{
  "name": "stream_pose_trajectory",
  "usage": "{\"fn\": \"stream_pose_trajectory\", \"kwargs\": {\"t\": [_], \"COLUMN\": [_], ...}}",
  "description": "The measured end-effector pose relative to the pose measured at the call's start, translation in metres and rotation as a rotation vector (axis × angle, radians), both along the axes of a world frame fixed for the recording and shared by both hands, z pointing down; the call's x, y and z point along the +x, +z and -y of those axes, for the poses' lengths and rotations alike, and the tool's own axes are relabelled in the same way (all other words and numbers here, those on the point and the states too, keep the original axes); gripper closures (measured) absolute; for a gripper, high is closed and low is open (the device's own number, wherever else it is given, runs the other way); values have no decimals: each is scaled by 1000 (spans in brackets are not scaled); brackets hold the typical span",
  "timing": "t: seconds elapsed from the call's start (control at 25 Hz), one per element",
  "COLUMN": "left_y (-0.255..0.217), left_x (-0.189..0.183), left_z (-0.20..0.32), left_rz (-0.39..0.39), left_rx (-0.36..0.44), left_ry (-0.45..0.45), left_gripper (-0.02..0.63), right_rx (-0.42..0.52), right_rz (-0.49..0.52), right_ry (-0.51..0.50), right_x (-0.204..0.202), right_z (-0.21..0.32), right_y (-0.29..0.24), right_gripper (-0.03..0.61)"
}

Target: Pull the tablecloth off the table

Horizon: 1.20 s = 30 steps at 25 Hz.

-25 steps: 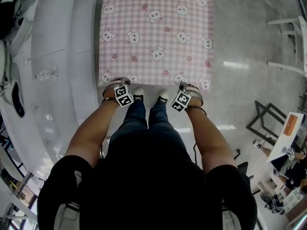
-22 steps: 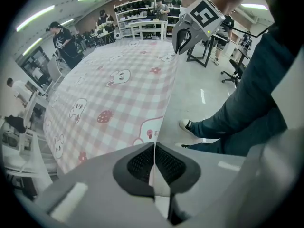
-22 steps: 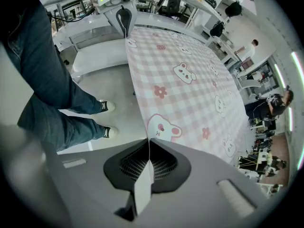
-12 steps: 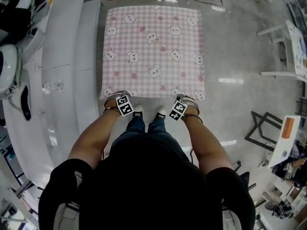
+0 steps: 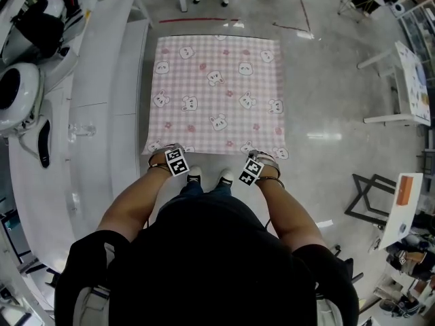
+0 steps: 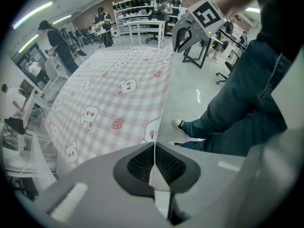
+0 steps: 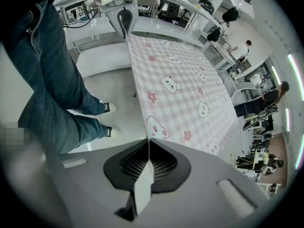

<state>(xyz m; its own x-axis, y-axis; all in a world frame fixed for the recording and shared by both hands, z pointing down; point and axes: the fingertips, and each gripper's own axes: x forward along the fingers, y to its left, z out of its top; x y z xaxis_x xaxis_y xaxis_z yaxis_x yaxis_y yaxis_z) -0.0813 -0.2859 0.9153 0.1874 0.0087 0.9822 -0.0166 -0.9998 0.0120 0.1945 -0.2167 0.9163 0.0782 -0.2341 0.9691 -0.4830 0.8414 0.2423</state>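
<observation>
At my far left runs a long white counter (image 5: 95, 100) with a small clear glass piece (image 5: 80, 129) standing on it. Just right of it, straight ahead of me, the tablecloth (image 5: 217, 94) lies spread out flat. It is pink-and-white gingham printed with white bears, rabbits, strawberries and small flowers, and whatever carries it is hidden beneath.

My left gripper (image 6: 154, 163) points steeply down at the cloth's near left corner. Its jaws are pressed together with the thin hem pinched between the ribbed black pads. From there the near hem runs taut across to my right gripper (image 7: 148, 163), which is clamped the same way on the near right corner, with a narrow fold of cloth showing at its pads. Each gripper carries its cube of black-and-white square markers, which show blocky code patterns.

Between the two grippers, just on my side of the hem, my black-and-white sneakers (image 5: 195, 176) stand on the grey floor (image 5: 326, 80). My jeans (image 6: 237, 103) are close behind the cloth's edge.

Further right, well apart from the cloth, a black frame (image 5: 370, 206) stands on the floor. Beside it is a white board with an orange label (image 5: 406, 190), its print too small to read.
</observation>
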Motion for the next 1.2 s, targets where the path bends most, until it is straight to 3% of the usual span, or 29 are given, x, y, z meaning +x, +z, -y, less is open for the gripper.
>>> {"fn": "stream_pose_trajectory", "kwargs": {"t": [0.48, 1.2], "left_y": [-20, -22], "left_x": [1, 0], "left_z": [-25, -80], "left_rz": [11, 68], "left_rx": [15, 52], "left_ry": [-32, -100], "left_gripper": [612, 612], "right_rx": [9, -84], "right_rz": [20, 115], "right_ry": [-10, -68], "right_x": [0, -4], "right_z": [-23, -83], "right_y": [-17, -6], "right_gripper": [552, 552]}}
